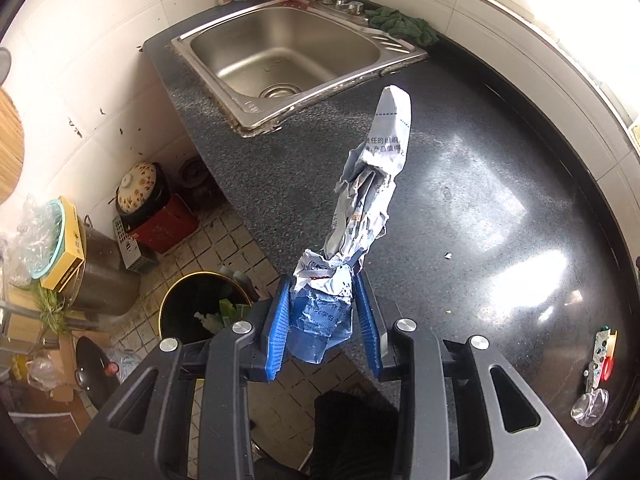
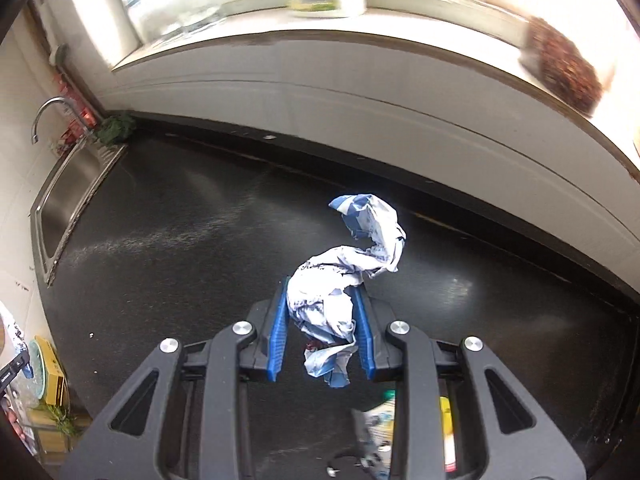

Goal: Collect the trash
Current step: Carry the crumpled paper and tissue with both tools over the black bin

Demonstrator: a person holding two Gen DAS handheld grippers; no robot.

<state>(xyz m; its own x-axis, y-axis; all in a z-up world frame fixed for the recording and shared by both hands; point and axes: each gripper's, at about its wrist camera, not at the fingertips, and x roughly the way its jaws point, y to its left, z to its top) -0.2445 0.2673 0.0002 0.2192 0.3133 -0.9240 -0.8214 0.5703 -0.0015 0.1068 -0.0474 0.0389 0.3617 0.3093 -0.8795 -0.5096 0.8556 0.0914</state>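
Two grippers are each clenching crumpled trash above a dark speckled surface. Floor clutter and a black bin are sitting leftmost, a steel sink beyond. Left gripper is gripping a blue-white printed wrapper, its long axis pointing away toward the sink. Right gripper is gripping curled blue-white paper arching forward.

Two black plastic grippers, left and right, each with ribbed blue finger pads, angular linkage arms with triangular cut-outs, and round silver pivot screws.
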